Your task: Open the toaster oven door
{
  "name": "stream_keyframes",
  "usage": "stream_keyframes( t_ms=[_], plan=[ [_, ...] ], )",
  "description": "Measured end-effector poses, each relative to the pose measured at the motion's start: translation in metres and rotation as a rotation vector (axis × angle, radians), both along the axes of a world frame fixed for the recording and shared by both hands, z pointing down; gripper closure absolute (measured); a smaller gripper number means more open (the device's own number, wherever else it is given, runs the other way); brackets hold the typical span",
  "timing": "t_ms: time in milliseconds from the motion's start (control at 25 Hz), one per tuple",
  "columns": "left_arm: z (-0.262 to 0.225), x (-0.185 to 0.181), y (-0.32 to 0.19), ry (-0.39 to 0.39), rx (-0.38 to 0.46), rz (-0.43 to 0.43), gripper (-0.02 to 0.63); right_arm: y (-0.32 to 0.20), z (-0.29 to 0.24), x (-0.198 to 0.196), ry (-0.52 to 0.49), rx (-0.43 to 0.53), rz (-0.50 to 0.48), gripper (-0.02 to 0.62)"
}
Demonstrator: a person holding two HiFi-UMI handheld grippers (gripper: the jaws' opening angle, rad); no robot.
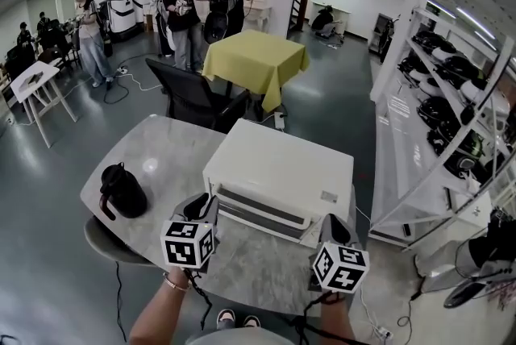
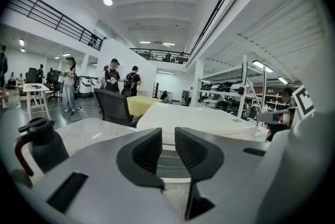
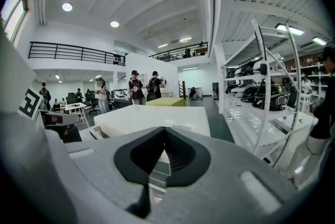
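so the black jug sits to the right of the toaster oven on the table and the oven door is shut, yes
Not quite. The black jug sits to the left of the toaster oven on the table, as the head view shows. The oven door is shut, as you say.

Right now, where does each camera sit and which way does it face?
Head view: on the person's head, steeply down at the toaster oven on the table; both forearms, left gripper and right gripper show.
Left gripper view: on the left gripper, along its parted jaws toward the oven's front; black jug at left.
Right gripper view: on the right gripper, along its closed jaws toward the oven's right end.
Shared: both gripper views see the oven top and yellow table beyond.
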State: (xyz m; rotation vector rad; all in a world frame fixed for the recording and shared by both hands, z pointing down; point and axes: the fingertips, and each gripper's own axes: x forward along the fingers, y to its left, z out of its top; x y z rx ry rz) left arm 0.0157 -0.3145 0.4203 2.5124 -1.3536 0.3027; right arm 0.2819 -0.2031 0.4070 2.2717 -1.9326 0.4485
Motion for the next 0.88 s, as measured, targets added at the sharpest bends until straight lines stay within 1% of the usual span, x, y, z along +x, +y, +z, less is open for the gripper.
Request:
stream_keyframes(
  t_ms=[40,160,360,680,800,880],
  plan=[
    [0.001,0.0,-0.003,-0.008,-0.006,0.006,0.528,0.001,0.0,0.002,0.001,-0.003,0.006,0.591],
    [0.007,0.0,-0.015,-0.032,-0.041,0.036,0.486,0.002,0.003,0.006,0.001,-0.01,0.026,0.591],
    [0.021,0.005,-0.036,-0.084,-0.097,0.083,0.465,0.007,0.01,0.015,0.001,-0.021,0.071,0.591],
    [0.041,0.013,-0.056,-0.125,-0.175,0.092,0.467,0.023,0.018,0.034,0.0,-0.05,0.139,0.591],
    [0.045,0.011,-0.061,-0.143,-0.202,0.08,0.5,0.026,0.021,0.037,-0.001,-0.056,0.152,0.591],
    [0.048,0.01,-0.063,-0.148,-0.223,0.079,0.505,0.027,0.023,0.037,-0.003,-0.06,0.158,0.591]
  ],
)
